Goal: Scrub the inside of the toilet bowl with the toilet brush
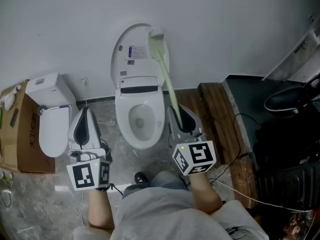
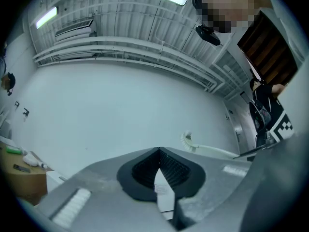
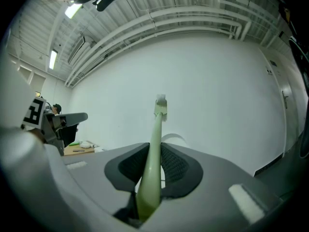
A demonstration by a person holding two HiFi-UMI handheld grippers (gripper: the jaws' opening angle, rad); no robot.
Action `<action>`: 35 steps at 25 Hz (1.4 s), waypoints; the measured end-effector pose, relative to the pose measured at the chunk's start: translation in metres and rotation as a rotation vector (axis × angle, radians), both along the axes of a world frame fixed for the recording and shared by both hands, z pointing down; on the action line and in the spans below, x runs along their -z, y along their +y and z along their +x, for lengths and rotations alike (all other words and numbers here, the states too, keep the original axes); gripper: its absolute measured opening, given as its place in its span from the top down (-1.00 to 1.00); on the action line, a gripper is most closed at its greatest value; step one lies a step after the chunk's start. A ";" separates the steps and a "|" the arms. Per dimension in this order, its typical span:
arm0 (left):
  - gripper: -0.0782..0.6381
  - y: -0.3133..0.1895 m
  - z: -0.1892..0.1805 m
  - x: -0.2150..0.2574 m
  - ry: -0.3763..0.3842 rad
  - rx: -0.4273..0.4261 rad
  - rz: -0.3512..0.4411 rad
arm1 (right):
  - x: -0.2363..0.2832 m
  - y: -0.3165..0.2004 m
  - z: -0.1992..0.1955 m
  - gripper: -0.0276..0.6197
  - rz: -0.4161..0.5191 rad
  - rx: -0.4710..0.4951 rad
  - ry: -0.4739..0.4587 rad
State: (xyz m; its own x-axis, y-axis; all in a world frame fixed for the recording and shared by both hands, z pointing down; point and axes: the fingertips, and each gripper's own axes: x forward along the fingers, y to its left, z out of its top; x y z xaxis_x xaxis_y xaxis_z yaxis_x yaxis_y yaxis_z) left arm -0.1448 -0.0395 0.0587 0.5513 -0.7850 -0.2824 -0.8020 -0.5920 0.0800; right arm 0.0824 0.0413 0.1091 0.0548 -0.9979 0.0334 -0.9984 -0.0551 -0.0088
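Jaws of the right gripper (image 3: 151, 159) clamp the toilet brush (image 3: 156, 127) handle, bristles raised ahead of them. Left gripper (image 2: 158, 154) sits closed, empty.

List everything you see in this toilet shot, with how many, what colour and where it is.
toilet: one, white, centre against the wall, lid raised, bowl open
toilet brush: one, pale green, handle rising from the right gripper, head up in front of the raised lid
second toilet: one, white, left of the first, lid down
cardboard box: one, brown, far left on the floor
wooden boards: a few, brown, right of the toilet
dark bags: number unclear, black, far right
left gripper: one, grey and black, jaws together, empty, held between the two toilets
right gripper: one, grey and black, clamped on the brush handle
forearms: two, bottom of the head view
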 end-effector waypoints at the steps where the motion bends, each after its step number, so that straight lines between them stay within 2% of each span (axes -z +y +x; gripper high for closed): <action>1: 0.77 -0.004 0.001 -0.001 -0.003 -0.003 -0.002 | -0.002 -0.003 0.001 0.69 -0.008 -0.002 -0.005; 4: 0.77 -0.009 0.009 -0.003 -0.010 -0.009 -0.009 | -0.010 -0.008 0.006 0.69 -0.038 -0.004 -0.026; 9: 0.77 -0.029 0.019 -0.021 -0.070 0.000 -0.022 | -0.032 -0.026 0.018 0.69 -0.104 0.006 -0.057; 12: 0.77 -0.044 0.025 -0.033 -0.079 0.013 -0.054 | -0.050 -0.042 0.023 0.69 -0.152 0.028 -0.067; 21: 0.77 -0.075 0.058 -0.061 -0.092 0.063 -0.112 | -0.113 -0.087 0.045 0.69 -0.342 0.149 -0.079; 24: 0.77 -0.082 0.071 -0.071 -0.080 0.094 -0.155 | -0.139 -0.100 0.055 0.69 -0.417 0.197 -0.087; 31: 0.77 -0.097 0.095 -0.099 -0.111 0.164 -0.183 | -0.205 -0.119 0.077 0.69 -0.589 0.292 -0.085; 35: 0.77 -0.104 0.100 -0.113 -0.085 0.228 -0.204 | -0.241 -0.126 0.086 0.68 -0.672 0.350 -0.070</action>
State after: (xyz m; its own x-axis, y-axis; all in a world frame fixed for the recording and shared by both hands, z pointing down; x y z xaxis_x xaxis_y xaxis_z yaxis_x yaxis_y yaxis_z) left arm -0.0451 -0.1439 0.1716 0.3697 -0.9268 -0.0664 -0.9210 -0.3749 0.1055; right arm 0.1688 -0.0851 0.3497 -0.2863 -0.7202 0.6319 -0.9569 0.2490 -0.1497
